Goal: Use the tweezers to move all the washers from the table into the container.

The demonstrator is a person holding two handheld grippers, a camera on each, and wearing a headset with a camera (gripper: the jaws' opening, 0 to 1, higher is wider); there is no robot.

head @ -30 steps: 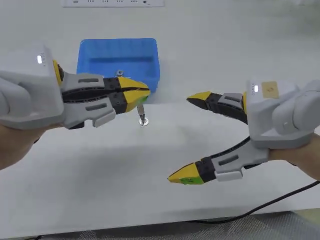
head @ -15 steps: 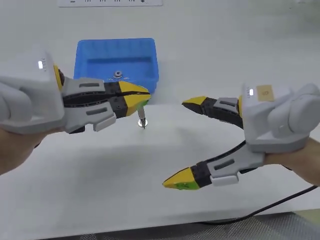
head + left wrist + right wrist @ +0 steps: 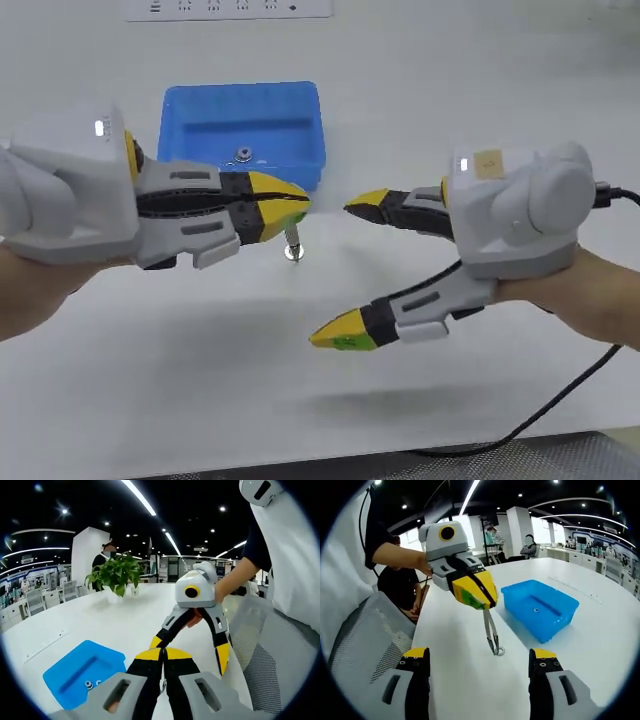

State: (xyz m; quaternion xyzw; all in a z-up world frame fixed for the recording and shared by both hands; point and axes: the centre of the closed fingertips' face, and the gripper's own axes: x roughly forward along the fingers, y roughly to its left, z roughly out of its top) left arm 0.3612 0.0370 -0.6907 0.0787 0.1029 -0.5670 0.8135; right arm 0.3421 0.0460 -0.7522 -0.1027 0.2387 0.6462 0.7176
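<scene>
Moved: your right gripper [image 3: 340, 272] is edging closer to the tweezers [image 3: 291, 238].
Right jaws: gaping wide.
Left jaws: your left gripper [image 3: 298, 203] is clamping the tweezers, tips touching the washer [image 3: 293, 253] just below.

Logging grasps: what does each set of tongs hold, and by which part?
Left tongs clamp the tweezers by their upper end; right tongs are open, holding nothing.

Left gripper [image 3: 300, 205], right gripper [image 3: 333, 272] — white housings, black jaws, yellow tips; black cable [image 3: 560, 400].
</scene>
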